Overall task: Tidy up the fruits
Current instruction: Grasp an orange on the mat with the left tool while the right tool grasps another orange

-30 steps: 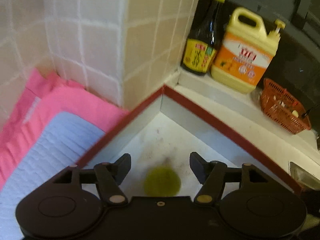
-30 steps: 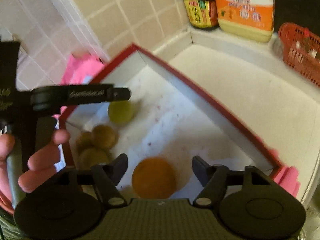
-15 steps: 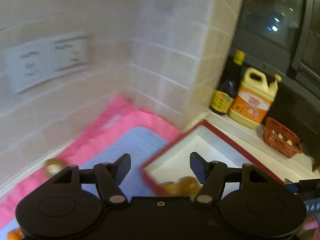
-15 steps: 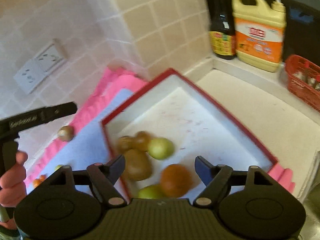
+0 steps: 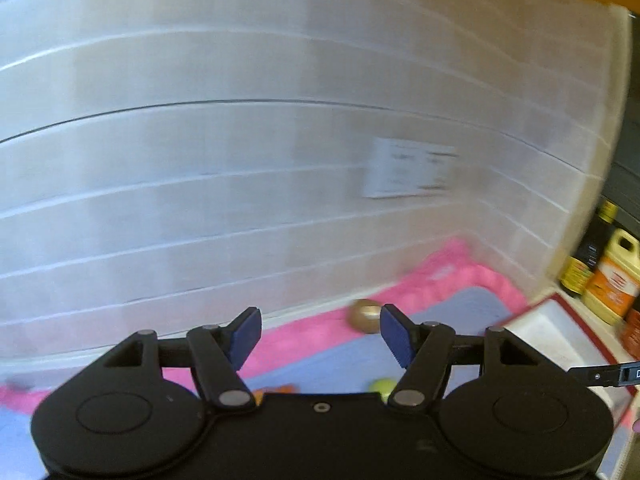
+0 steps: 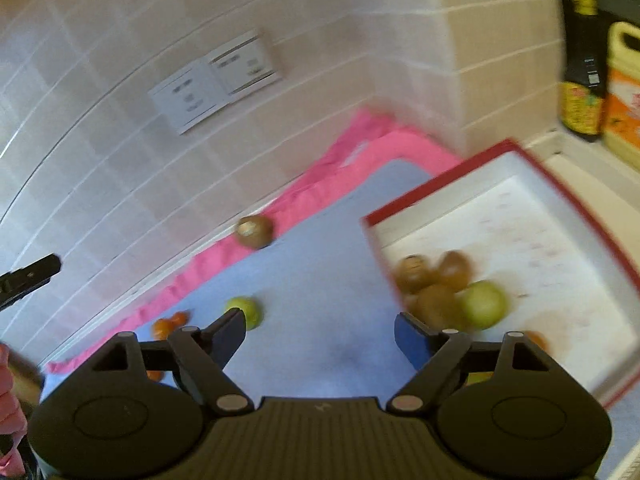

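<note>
A red-rimmed white tray [image 6: 516, 152] holds several brown kiwis [image 6: 434, 302], a green fruit [image 6: 482, 305] and an orange [image 6: 538, 340]. On the blue mat [image 6: 328, 264] lie a kiwi [image 6: 255, 232], a green fruit [image 6: 250, 312] and small orange fruits [image 6: 170, 326]. My right gripper [image 6: 320, 330] is open and empty above the mat. My left gripper [image 5: 320, 338] is open and empty, facing the wall; the loose kiwi [image 5: 364, 316] and green fruit [image 5: 382, 388] show near its right finger. The tray [image 5: 560, 324] is at the right.
A tiled wall with a white socket plate [image 6: 216, 80] runs behind a pink cloth [image 6: 372, 152]. A dark sauce bottle [image 6: 582, 60] and a yellow detergent jug [image 6: 622, 92] stand on the ledge at the right.
Both grippers have swung left and back from the tray toward the mat and wall. The fruits in the tray have rolled into its near left corner. Both stay open.
</note>
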Demonstrator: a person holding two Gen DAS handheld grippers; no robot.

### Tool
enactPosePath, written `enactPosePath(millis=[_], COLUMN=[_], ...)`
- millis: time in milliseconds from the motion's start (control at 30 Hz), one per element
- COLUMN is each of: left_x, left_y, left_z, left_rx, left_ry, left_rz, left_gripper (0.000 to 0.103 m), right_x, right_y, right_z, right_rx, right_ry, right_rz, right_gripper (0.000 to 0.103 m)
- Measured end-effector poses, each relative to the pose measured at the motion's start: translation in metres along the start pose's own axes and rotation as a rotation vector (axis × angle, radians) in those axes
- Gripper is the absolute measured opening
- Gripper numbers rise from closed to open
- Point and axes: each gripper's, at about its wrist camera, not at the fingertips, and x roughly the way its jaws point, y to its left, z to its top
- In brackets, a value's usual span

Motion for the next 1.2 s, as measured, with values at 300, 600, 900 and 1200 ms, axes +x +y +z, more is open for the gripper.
enactPosePath(millis=[300,600,900,1200], left_x=[-0.017,0.029,0.092,0.126], left_y=[0.077,0.09,0.091,0.086], left_z=[-0.045,-0.111,-0.14,-0.145], left_rx=[-0.128,-0.153,-0.085,-0.054], left_ry=[0.052,0.211,0.343,0.37], left_rz=[0.102,0.048,0.022,-0.053], left_gripper=[0.079,0.079,0.08,0.08], right_x=[0.05,0.12,0.186,0.22], right_y=[0.068,0.105,0.115,0.119], right_z=[-0.013,-0.037,-0.048,-0.04], right_rx=[-0.078,-0.108,-0.07,-0.048], right_ry=[0.078,0.189,0.246,0.264], right_rz=[0.077,0.048,0.004,-0.016], right_gripper=[0.083,0.083,0.082,0.081])
